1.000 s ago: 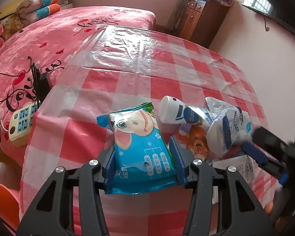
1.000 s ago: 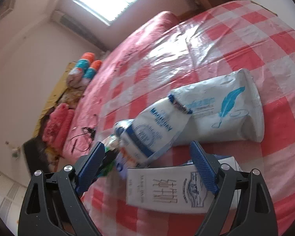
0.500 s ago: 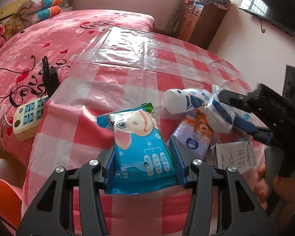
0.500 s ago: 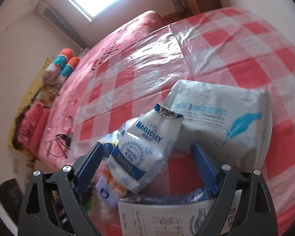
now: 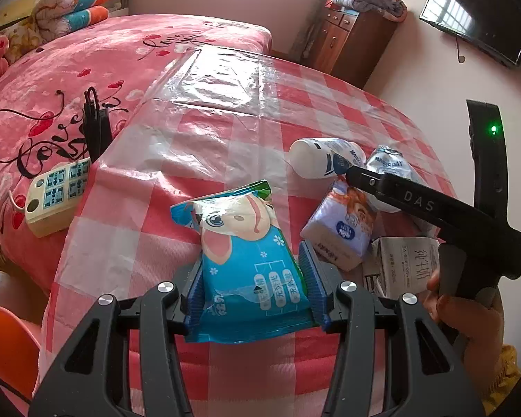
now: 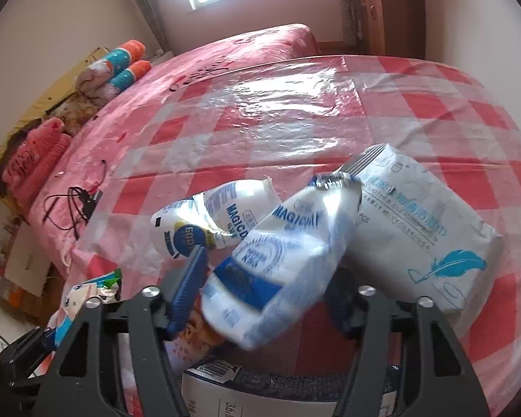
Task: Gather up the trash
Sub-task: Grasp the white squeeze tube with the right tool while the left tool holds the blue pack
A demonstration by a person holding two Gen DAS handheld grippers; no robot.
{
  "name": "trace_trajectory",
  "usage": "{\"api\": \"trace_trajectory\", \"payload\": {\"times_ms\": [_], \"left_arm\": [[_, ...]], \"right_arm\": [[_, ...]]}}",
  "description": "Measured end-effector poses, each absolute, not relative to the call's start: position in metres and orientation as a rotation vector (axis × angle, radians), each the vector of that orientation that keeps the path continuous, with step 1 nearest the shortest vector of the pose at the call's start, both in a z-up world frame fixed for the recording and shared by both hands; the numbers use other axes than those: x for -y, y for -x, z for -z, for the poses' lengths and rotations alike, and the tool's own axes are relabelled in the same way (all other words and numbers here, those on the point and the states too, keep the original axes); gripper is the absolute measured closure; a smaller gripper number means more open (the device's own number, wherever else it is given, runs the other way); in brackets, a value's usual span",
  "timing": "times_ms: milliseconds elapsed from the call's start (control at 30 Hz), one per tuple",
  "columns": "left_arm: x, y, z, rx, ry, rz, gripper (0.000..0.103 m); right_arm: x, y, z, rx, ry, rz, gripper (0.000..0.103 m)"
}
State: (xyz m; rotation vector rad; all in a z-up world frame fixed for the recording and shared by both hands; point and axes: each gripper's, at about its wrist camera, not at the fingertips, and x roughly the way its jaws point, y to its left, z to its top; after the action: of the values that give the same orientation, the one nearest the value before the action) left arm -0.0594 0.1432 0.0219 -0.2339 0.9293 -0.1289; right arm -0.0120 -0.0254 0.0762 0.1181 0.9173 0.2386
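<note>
From my left wrist camera, my left gripper (image 5: 251, 286) is clamped on a blue wipes packet (image 5: 246, 267), its lower edge hidden behind the gripper frame. Beyond it on the checked tablecloth (image 5: 225, 132) lie a white bottle (image 5: 321, 158), a purple tissue pack (image 5: 340, 229) and a milk carton (image 5: 406, 264), the carton partly covered by my right gripper's black body. A power strip (image 5: 57, 193) sits on the pink bedspread (image 5: 69, 69) to the left. My right hand (image 5: 469, 319) is cut off at the frame edge.

From my right wrist camera, my right gripper (image 6: 264, 295) has just been narrowing around a white-and-blue pouch (image 6: 284, 264) that sits between the fingers; the pouch is blurred and hides the right finger, so I cannot tell whether the pads press it yet. Behind it lie the bottle (image 6: 212, 219) and a large white wipes bag (image 6: 423, 232). The carton (image 6: 260, 396) is cut off at the bottom.
</note>
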Motion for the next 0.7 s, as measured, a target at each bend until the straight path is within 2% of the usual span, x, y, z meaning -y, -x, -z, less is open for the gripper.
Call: {"api": "trace_trajectory", "payload": {"times_ms": [67,100,233,300,700], "left_arm": [[-0.144,0.060,-0.022,-0.929,0.238,0.131,0.052],[-0.144,0.061,-0.022,-0.929,0.239,0.131,0.052],[-0.144,0.065,-0.021,-0.931,0.238,0.137,0.052],[-0.143,0.067,-0.022,-0.932,0.238,0.139,0.052],[-0.139,0.083,-0.023,-0.939,0.238,0.157,0.052]], "right_arm": [[0.030,0.013,-0.077,-0.914,-0.129,-0.241,0.061],[0.032,0.013,-0.077,-0.914,-0.129,-0.236,0.063],[0.047,0.017,-0.075,-0.917,-0.178,-0.252,0.065],[0.056,0.023,-0.077,-0.903,-0.215,-0.279,0.070],[0.074,0.051,-0.094,-0.866,-0.169,-0.274,0.073]]}}
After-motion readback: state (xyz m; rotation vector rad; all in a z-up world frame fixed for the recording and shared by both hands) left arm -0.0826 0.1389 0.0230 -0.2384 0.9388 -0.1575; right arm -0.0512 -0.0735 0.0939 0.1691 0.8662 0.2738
